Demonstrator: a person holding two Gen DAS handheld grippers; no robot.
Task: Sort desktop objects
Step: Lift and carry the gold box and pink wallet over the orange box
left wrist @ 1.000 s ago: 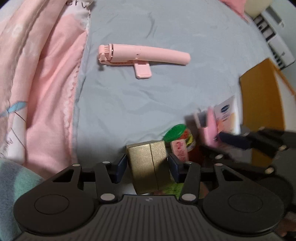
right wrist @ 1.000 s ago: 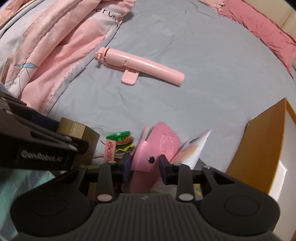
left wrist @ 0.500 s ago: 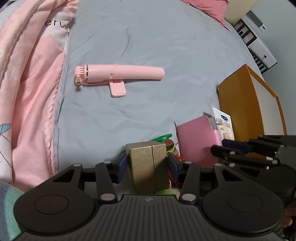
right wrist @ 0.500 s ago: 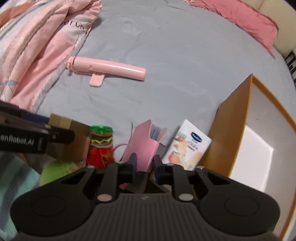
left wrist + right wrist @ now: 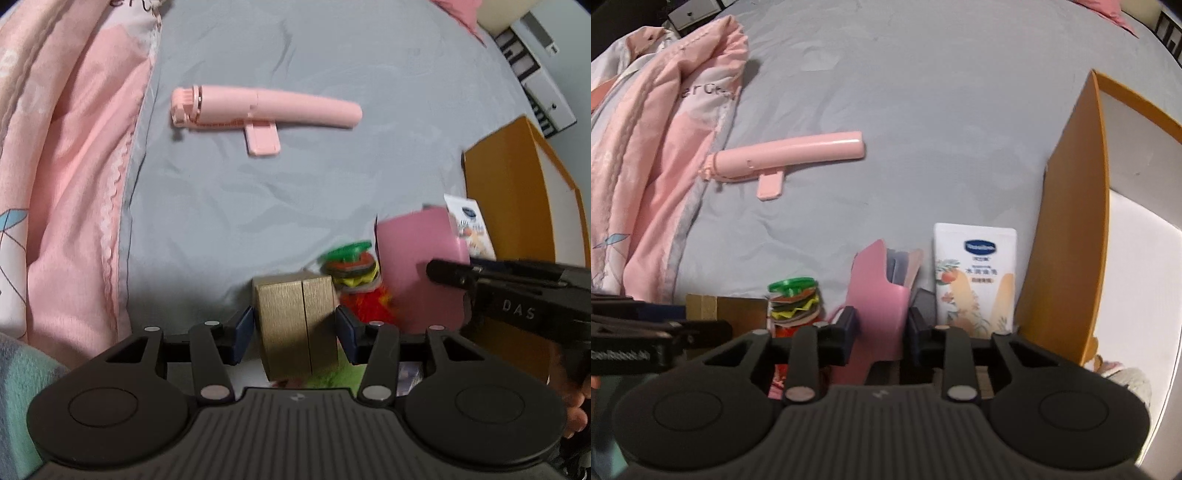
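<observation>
The orange open-topped cardboard box (image 5: 1071,229) now stands closer on the right of the grey bedsheet (image 5: 923,110) than a second ago. The pink card wallet (image 5: 879,314), clamped upright in the right gripper (image 5: 881,330), has been lifted nearer the box, beside the white lotion sachet (image 5: 975,273). The small gold box (image 5: 297,325) stays pinched in the left gripper (image 5: 295,330), next to the burger-shaped toy (image 5: 352,269).

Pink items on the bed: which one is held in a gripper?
The pink wallet, clamped upright in the right gripper. The pink selfie stick lies untouched farther up the grey sheet.
</observation>
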